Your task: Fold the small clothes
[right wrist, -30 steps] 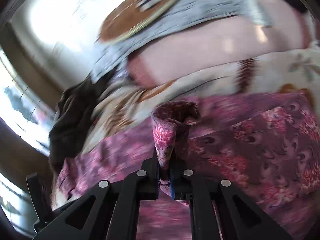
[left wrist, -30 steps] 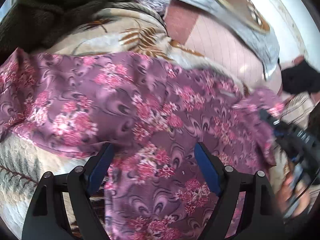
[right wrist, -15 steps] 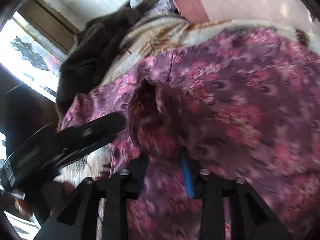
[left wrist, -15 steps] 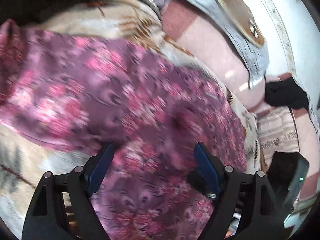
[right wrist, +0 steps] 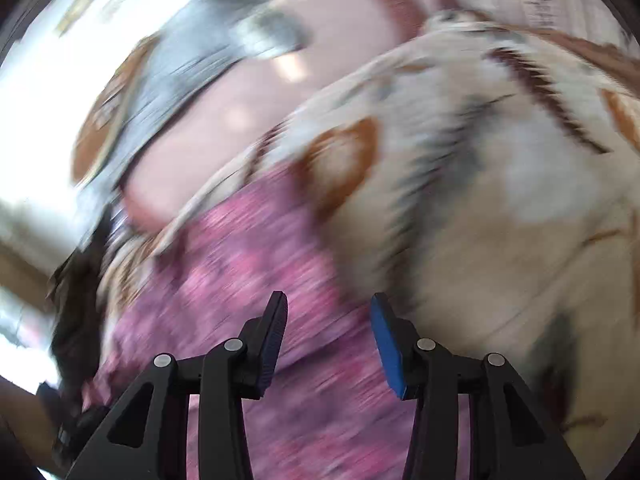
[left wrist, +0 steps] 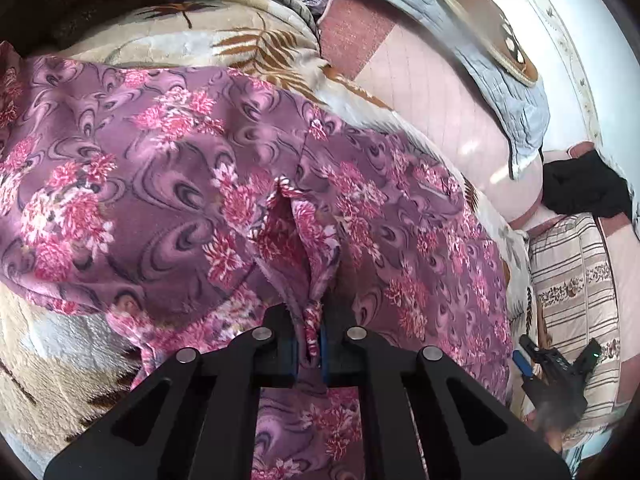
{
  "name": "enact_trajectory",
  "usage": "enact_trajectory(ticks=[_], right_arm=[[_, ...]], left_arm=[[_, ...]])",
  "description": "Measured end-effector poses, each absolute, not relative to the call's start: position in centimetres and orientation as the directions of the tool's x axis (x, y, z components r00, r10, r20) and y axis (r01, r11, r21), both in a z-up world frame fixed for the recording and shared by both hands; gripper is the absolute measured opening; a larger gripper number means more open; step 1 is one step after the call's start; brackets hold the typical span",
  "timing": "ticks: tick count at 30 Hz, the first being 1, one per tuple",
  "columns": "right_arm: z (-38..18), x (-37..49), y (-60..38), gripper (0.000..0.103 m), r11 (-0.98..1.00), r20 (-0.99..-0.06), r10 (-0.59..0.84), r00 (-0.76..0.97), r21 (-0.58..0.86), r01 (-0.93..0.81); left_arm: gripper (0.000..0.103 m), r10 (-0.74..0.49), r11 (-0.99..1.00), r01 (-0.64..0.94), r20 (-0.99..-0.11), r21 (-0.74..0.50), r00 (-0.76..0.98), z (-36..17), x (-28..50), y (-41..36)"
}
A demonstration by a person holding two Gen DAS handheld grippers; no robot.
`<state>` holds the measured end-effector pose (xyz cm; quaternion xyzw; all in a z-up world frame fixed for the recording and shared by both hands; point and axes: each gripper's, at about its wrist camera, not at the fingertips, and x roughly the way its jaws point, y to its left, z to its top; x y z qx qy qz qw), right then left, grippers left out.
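Left claw (left wrist: 310,344) pinched tight on a raised fold of the purple flowered garment (left wrist: 160,184) — the cloth lies spread across a cream leaf-patterned blanket (left wrist: 60,360). Right claw (right wrist: 328,340) stands partly apart above the garment's blurred edge, nothing between its pads — pink pillow (left wrist: 432,96) beyond, a grey quilt (left wrist: 500,92) draped over it.

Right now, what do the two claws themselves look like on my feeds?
Both are matt black plastic. The left claw has angular arms with triangular cut-outs, round silver pivot pins and blue pads on the inner faces of its fingers. The right claw has the same build: black linkages, silver pins, one blue pad facing the camera. In the left view it shows black with a blue tip. No cables or sleeves are visible.
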<state>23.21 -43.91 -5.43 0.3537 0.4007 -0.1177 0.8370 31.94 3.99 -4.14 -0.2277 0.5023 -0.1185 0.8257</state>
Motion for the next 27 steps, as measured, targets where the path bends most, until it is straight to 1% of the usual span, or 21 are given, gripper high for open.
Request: enact_trajectory(ticks=[2,3,4,5,7,9,10,12,13,14,15,16,17,19,20,21,22,24,25,26,27], right_arm=[[-6.8,24.5,-44.1,0.045,0.713,-0.765,0.144,0.628,0.52,0.47],[-7.3,25.4,-43.5,0.041,0.72,-0.761,0.198,0.618,0.54,0.435],[-7.3,25.8,-43.0,0.016,0.735,-0.757,0.227,0.612,0.546,0.403],[-6.8,26.0,-42.3,0.01,0.762,-0.751,0.229,0.62,0.534,0.366],[-4.6,25.1,-41.3,0.009,0.814,-0.692,0.165,0.703,0.498,0.299],[-4.5,24.4,-41.2,0.009,0.816,-0.68,0.131,0.722,0.488,0.311],[-5.0,24.6,-41.3,0.009,0.812,-0.694,0.129,0.708,0.484,0.326],[-7.1,24.8,-41.6,0.01,0.823,-0.774,0.12,0.622,0.428,0.373],[-7.7,25.2,-41.6,0.011,0.824,-0.788,0.126,0.603,0.422,0.378],[-7.1,24.8,-41.6,0.012,0.823,-0.78,0.107,0.617,0.418,0.385],[-6.4,24.6,-41.3,0.019,0.822,-0.778,0.086,0.623,0.408,0.396],[-5.6,24.4,-41.1,0.02,0.822,-0.77,0.052,0.636,0.395,0.411],[-4.5,24.0,-40.7,0.02,0.822,-0.743,0.041,0.668,0.405,0.401],[-2.8,23.8,-39.5,0.021,0.842,-0.689,0.07,0.722,0.428,0.327],[-2.0,24.1,-38.4,0.023,0.865,-0.675,0.079,0.734,0.413,0.286],[-1.9,24.4,-37.7,0.029,0.877,-0.672,0.092,0.735,0.404,0.26],[-1.9,25.0,-36.6,0.033,0.888,-0.676,0.108,0.729,0.395,0.235],[-3.2,25.6,-35.5,0.033,0.895,-0.708,0.14,0.692,0.39,0.217],[-4.6,26.4,-34.9,0.031,0.895,-0.749,0.166,0.642,0.388,0.221],[-5.9,27.0,-34.4,0.03,0.899,-0.795,0.162,0.584,0.363,0.244],[-6.4,27.1,-33.9,0.03,0.906,-0.812,0.146,0.565,0.339,0.254]], left_arm=[[0.005,-0.422,0.87,-0.024,-0.768,-0.493,0.482,-3.7,31.8,4.0],[0.005,-0.419,0.872,-0.015,-0.763,-0.489,0.492,-3.4,31.8,3.9],[0.005,-0.419,0.873,-0.004,-0.753,-0.488,0.508,-2.8,31.6,3.9],[0.005,-0.419,0.873,0.002,-0.746,-0.488,0.518,-2.4,31.5,3.9],[0.005,-0.4,0.882,0.01,-0.738,-0.471,0.543,-1.7,31.5,3.9],[0.006,-0.351,0.909,0.0,-0.767,-0.416,0.536,-2.0,31.8,3.7],[0.007,-0.334,0.919,-0.007,-0.791,-0.393,0.513,-2.7,32.0,3.6],[0.008,-0.33,0.927,-0.026,-0.844,-0.375,0.422,-4.5,32.6,3.6],[0.008,-0.34,0.923,-0.027,-0.845,-0.384,0.414,-4.5,32.6,3.8],[0.01,-0.357,0.911,-0.036,-0.832,-0.41,0.424,-3.9,32.6,4.7],[0.01,-0.362,0.902,-0.049,-0.814,-0.428,0.454,-2.9,32.4,5.6],[0.01,-0.353,0.898,-0.061,-0.797,-0.435,0.491,-2.0,32.2,6.5],[0.01,-0.341,0.896,-0.068,-0.779,-0.439,0.526,-1.2,31.9,7.1],[0.011,-0.358,0.884,-0.052,-0.742,-0.465,0.567,0.1,31.6,8.1],[0.016,-0.377,0.875,-0.04,-0.73,-0.483,0.57,0.2,31.6,8.1],[0.021,-0.398,0.868,-0.026,-0.725,-0.496,0.562,-0.1,31.7,7.6],[0.022,-0.401,0.871,-0.022,-0.735,-0.491,0.548,-0.4,31.9,7.2],[0.023,-0.368,0.904,-0.022,-0.801,-0.428,0.472,-2.5,32.5,5.5],[0.023,-0.341,0.921,-0.022,-0.834,-0.388,0.434,-3.6,32.8,4.8],[0.021,-0.311,0.937,-0.022,-0.858,-0.35,0.408,-4.5,33.0,4.2],[0.021,-0.296,0.943,-0.016,-0.857,-0.334,0.421,-4.6,32.9,4.1]])
